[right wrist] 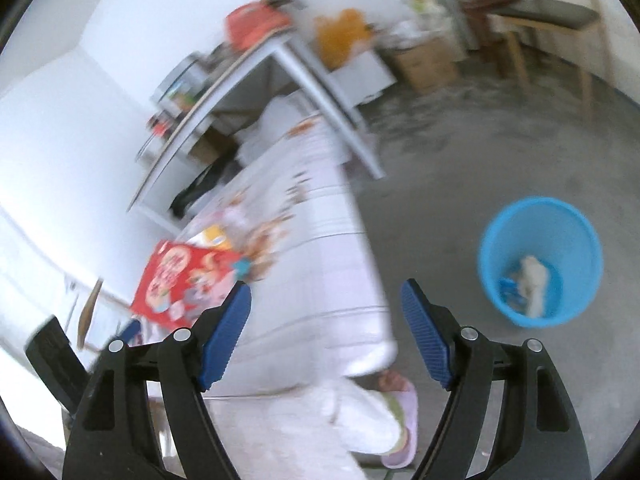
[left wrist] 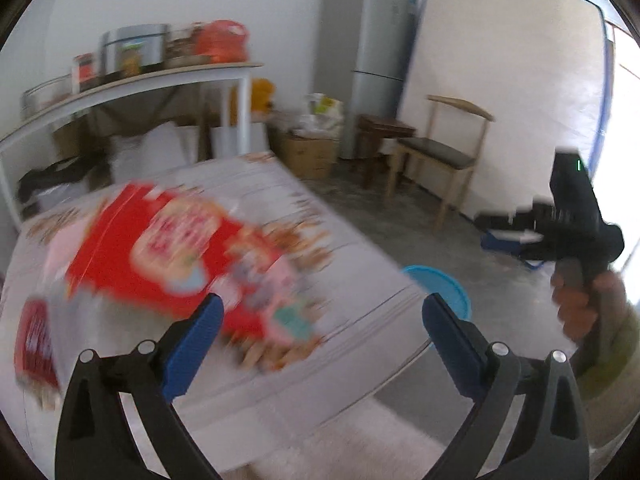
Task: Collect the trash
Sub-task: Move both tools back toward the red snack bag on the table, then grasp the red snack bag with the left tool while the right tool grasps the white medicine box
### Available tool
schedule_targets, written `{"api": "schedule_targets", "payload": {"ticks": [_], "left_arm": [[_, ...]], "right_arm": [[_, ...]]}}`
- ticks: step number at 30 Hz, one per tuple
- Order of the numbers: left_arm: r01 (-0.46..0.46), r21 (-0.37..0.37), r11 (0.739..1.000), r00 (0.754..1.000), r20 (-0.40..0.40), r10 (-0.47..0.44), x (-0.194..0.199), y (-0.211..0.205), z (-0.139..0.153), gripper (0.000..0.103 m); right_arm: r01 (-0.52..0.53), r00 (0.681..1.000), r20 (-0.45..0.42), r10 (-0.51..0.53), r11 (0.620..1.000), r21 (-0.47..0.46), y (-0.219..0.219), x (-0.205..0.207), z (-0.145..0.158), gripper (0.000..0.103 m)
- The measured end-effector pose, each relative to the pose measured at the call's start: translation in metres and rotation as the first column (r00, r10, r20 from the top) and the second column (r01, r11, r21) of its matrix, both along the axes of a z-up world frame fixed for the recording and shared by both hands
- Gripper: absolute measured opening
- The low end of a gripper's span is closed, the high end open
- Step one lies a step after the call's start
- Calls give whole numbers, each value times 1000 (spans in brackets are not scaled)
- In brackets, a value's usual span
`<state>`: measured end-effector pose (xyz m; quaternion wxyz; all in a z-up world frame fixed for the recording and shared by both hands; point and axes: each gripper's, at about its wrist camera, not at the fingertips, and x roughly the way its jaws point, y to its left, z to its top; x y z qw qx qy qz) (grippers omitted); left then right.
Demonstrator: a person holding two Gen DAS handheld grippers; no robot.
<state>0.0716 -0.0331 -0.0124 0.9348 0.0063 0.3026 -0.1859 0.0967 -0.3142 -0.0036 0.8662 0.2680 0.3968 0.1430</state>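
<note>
Two hand-held grippers are showing, and we are seeing both with nothing between their blue pads. Our left hand-held gripper (left wrist: 322, 318) is standing spread wide above the table (left wrist: 360, 264), which is wearing a pale cloth with small brown prints. Our right hand-held gripper (right wrist: 326, 310) is also spread apart over the table's near edge.

Lying flat on the table is a big red package (left wrist: 160, 248), smeared by motion blur; in the left wrist view its long axis is running from about 10 o'clock to 4 o'clock. We are making out pale rounded panels of print on it, but no lettering is readable. A smaller red packet (left wrist: 36, 344) is lying at the cloth's 8 o'clock edge, its writing just as unreadable.

On the grey floor at 3 o'clock of the table is standing a blue bucket (right wrist: 540, 260), upright, mouth upward. Inside it, white crumpled trash (right wrist: 532, 280) is lying against a scrap of blue.

At 3 o'clock in the left wrist view, a person's hand (left wrist: 584, 300) is gripping the black handle of the right unit.
</note>
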Motion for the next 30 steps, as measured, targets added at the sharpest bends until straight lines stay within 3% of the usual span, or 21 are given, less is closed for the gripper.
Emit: {"api": "schedule_targets", "payload": {"ticks": [7,12,19,22,25,28,30], "left_arm": [[-167,-112,979,984,-77,159,10,18,-33,94],[-188,-150,971,979,-108,173,26,14,-49,88],[-276,-180,944,960,-109,259,56,14,-61,83],[-312,-211,926,950,-93,298,62,16,-56,74],[-348,-251,903,937,-96,335,68,23,-53,59],[-379,-299,876,925,-125,358,73,36,-52,41],[-386,-301,872,923,-132,363,74,39,-51,23]], "right_arm": [[-154,988,5,154,988,6,75,31,6,74],[-187,982,-4,187,982,0,90,33,7,74],[-170,984,-48,169,985,-9,90,31,0,74],[-158,985,-68,158,987,-4,90,32,-7,74],[-153,985,-81,152,988,4,88,32,-12,74],[-152,986,-75,152,988,5,87,30,-11,74],[-151,986,-69,151,989,3,86,29,-11,74]]}}
